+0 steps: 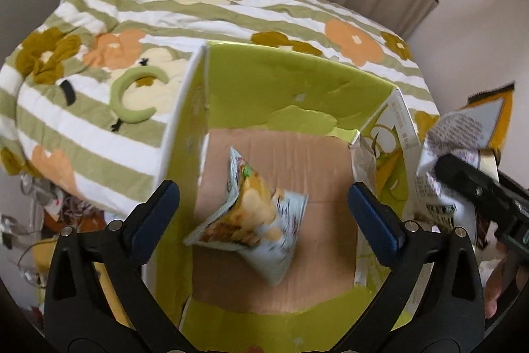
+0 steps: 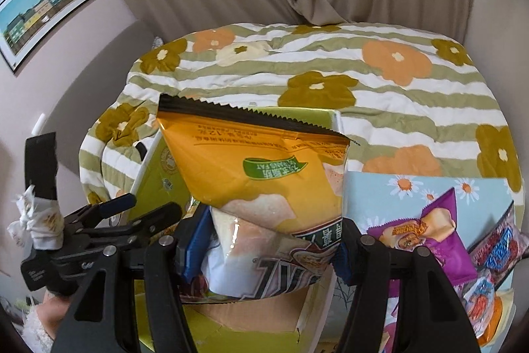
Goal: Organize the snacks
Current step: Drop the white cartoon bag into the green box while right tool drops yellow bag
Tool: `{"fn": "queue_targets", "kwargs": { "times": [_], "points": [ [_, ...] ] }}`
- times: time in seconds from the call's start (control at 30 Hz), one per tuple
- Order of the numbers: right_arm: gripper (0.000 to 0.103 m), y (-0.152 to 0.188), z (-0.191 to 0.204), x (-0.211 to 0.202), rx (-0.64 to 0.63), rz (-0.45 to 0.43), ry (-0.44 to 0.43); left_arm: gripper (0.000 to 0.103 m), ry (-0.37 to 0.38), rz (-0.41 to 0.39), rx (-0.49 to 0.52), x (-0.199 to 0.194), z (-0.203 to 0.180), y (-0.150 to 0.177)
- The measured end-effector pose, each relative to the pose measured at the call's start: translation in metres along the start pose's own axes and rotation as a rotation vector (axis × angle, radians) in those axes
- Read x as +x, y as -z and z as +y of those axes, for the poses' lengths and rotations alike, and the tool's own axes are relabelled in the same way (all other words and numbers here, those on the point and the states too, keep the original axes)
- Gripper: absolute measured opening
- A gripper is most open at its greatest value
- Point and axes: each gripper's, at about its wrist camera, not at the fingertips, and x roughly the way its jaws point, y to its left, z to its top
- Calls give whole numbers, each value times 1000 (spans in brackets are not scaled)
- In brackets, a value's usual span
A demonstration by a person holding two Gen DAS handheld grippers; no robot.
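Your left gripper jaws spread wide above the green cardboard box; small white-and-yellow snack packet lies loose inside. Your right gripper clamps the yellow-orange chip bag over that box.

Left tool, right tool: black frames, blue pads, silver screws.
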Motion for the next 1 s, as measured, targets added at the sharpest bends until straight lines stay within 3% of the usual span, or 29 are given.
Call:
{"fn": "queue_targets", "kwargs": {
  "times": [0.2,0.47,0.53,0.6,0.67,1.0],
  "points": [
    [59,-14,11,9,-78,34,-33,101,-39,-30,-34,-22,4,13],
    [59,-24,21,51,-148,108,-48,101,-88,-32,-74,-31,13,29],
    [64,-26,23,64,-165,124,-27,101,-101,-30,-85,-31,17,31],
    [85,-27,24,74,-175,132,-12,101,-108,-25,-96,-29,20,33],
    [96,-26,23,81,-185,144,3,101,-112,-20,-103,-28,22,35],
    [96,-12,19,56,-195,108,-5,101,-89,-29,-96,-38,20,41]
  ]
}}
